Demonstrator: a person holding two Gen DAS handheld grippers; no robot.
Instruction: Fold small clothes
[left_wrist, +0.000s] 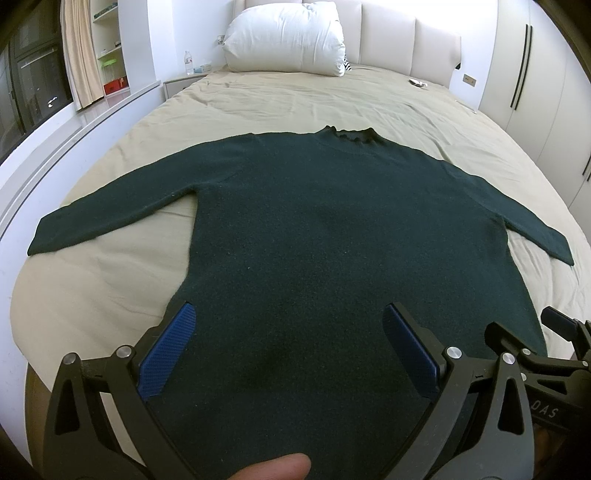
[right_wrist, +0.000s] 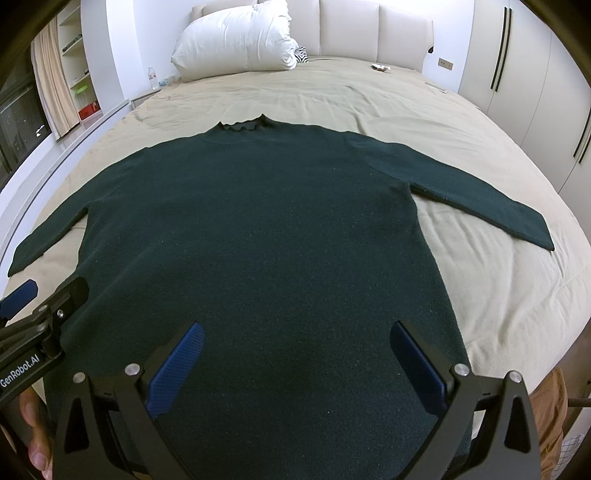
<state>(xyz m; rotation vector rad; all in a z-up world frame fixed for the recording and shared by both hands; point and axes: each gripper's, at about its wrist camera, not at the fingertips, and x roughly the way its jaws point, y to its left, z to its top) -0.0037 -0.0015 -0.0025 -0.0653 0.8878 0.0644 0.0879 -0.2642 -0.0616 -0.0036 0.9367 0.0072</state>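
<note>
Two black handheld grippers, blue ribbed finger pads.
Left gripper (left_wrist: 288, 314) and right gripper (right_wrist: 295, 332): black frames, silver screws; white "GenRobot.AI" lettering on left gripper's side; bare skin on thumb (left_wrist: 273, 467).

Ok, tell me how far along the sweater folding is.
Done: the dark green sweater lies flat on the bed, both sleeves spread out, collar toward the pillow. In hand: nothing; the left gripper and right gripper hover open over the hem end. Left: every fold, since no sleeve or hem is turned in yet.
</note>
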